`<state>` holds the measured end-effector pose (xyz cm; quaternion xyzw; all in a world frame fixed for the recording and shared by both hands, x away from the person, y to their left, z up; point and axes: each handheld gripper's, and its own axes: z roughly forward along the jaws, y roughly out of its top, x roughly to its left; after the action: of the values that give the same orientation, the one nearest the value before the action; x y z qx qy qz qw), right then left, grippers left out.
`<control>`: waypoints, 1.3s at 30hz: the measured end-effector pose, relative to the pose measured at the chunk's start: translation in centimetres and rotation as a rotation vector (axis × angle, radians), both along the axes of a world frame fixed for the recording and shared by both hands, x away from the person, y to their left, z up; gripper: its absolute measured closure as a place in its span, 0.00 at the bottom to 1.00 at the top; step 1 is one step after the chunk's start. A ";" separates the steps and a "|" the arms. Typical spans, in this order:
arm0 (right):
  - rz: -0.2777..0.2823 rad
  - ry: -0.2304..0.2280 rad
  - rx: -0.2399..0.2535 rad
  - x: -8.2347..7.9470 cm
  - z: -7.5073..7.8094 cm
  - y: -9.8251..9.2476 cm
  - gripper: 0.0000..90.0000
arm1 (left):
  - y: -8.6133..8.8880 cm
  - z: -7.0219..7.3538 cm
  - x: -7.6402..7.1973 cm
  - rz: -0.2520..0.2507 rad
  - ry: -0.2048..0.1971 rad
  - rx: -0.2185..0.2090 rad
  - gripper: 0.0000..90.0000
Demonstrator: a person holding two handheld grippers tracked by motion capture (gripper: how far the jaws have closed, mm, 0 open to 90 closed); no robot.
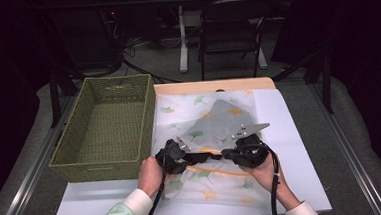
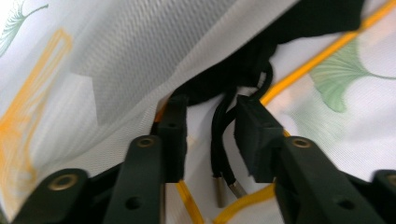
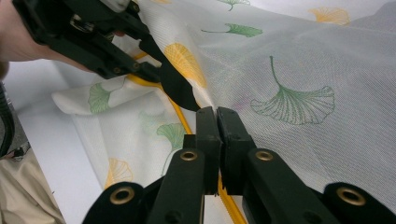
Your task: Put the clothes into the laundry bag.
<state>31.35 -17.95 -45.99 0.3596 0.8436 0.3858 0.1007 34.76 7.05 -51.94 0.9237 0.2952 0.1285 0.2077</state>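
A white mesh bag [image 1: 186, 112] printed with green and yellow leaves lies on the white board, with a grey piece [image 1: 224, 118] lying in it. At its yellow-trimmed opening [image 2: 317, 60] sits a black garment [image 1: 201, 157]. My left gripper [image 2: 208, 128] is open, and the garment's two black cords [image 2: 219, 140] with metal tips hang loose between its pads. My right gripper [image 3: 217, 126] is shut on the bag's [image 3: 289, 70] edge by the yellow trim. In the right gripper view the left gripper [image 3: 93, 42] is close by at upper left, with a flap of black cloth [image 3: 175, 86] below it.
A green woven basket [image 1: 107, 127] stands at the left, touching the bag's side. The white board [image 1: 291, 146] lies under the bag on a wooden table. A black chair [image 1: 231, 30] stands on the floor beyond.
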 end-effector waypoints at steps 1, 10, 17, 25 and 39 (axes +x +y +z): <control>-0.001 0.000 -0.001 0.0 0.0 0.0 0.98 | 0.3 0.3 -0.4 -0.006 0.010 -0.005 0.63; -0.006 0.004 -0.003 0.1 -0.1 -0.3 0.98 | 1.9 2.9 -2.2 -0.007 -0.029 -0.012 0.52; -0.001 0.006 -0.002 -0.1 0.0 -0.1 0.98 | 2.0 3.3 -1.5 0.019 -0.052 -0.020 0.52; 0.003 0.007 0.004 -0.2 0.1 -0.3 0.98 | 1.1 1.2 0.2 0.033 0.009 0.031 0.56; 0.000 0.013 0.010 -0.4 0.1 -0.6 0.98 | 1.2 -0.2 0.3 0.036 0.017 -0.005 0.91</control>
<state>30.99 -18.58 -45.88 0.3629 0.8422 0.3877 0.0933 35.02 8.28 -52.16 0.9187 0.3140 0.1237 0.2051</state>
